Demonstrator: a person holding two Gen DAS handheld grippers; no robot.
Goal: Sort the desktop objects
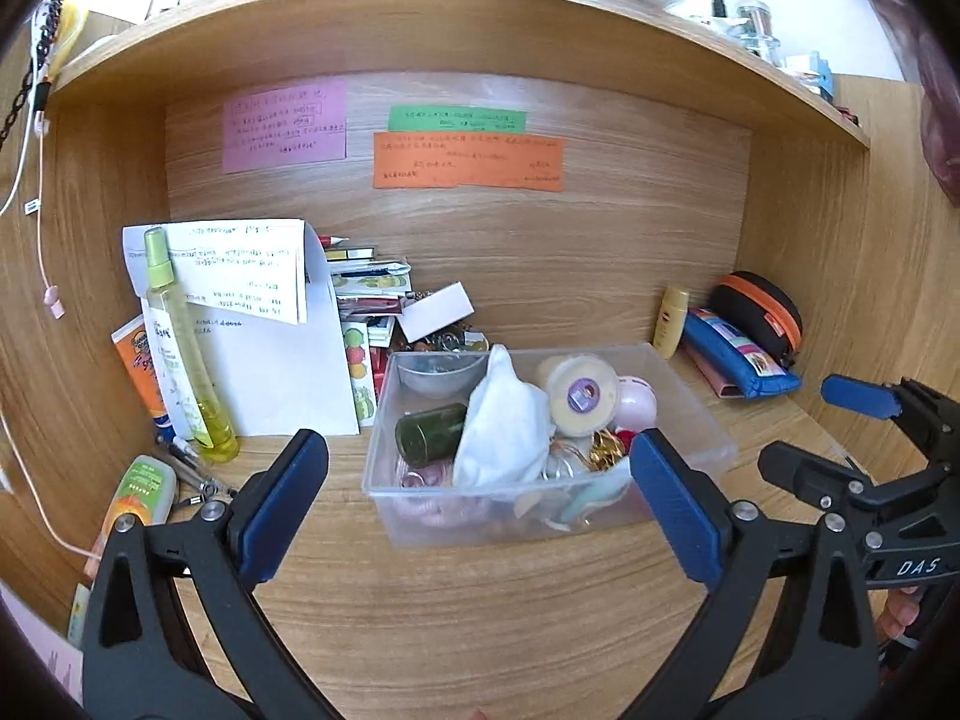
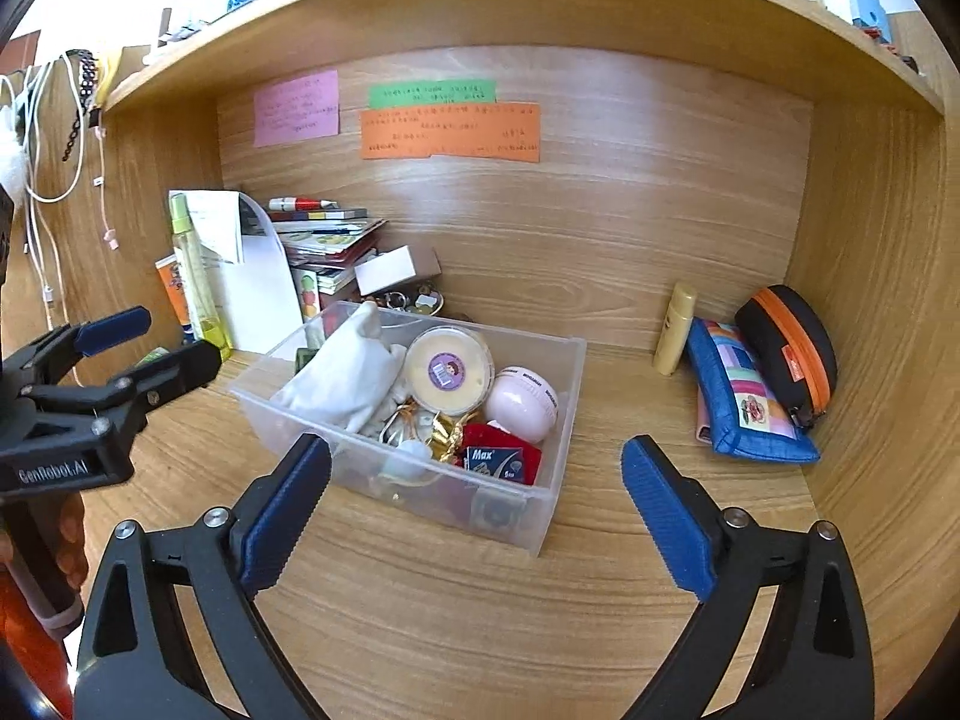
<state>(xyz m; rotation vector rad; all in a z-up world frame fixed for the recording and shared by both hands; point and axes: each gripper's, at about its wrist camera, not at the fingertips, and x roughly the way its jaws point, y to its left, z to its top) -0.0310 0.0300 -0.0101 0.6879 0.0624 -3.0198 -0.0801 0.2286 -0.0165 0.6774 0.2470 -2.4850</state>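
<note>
A clear plastic bin (image 1: 690, 420) (image 2: 558, 414) sits mid-desk, holding a white cloth (image 1: 504, 420) (image 2: 342, 378), a round cream tin (image 1: 582, 393) (image 2: 447, 372), a pink ball (image 2: 522, 405), a dark green jar (image 1: 429, 432) and a red Max box (image 2: 501, 456). My left gripper (image 1: 480, 480) is open and empty, just in front of the bin; it also shows in the right wrist view (image 2: 150, 336). My right gripper (image 2: 477, 480) is open and empty at the bin's near right corner; it also shows in the left wrist view (image 1: 810, 426).
A tall yellow spray bottle (image 1: 180, 348) (image 2: 195, 276), orange tube (image 1: 141, 366), papers and stacked books (image 2: 330, 240) stand at the left. A small yellow bottle (image 2: 675, 330), blue pouch (image 2: 744, 396) and black-orange case (image 2: 786, 348) lie at the right. A green-orange tube (image 1: 141, 489) lies front left.
</note>
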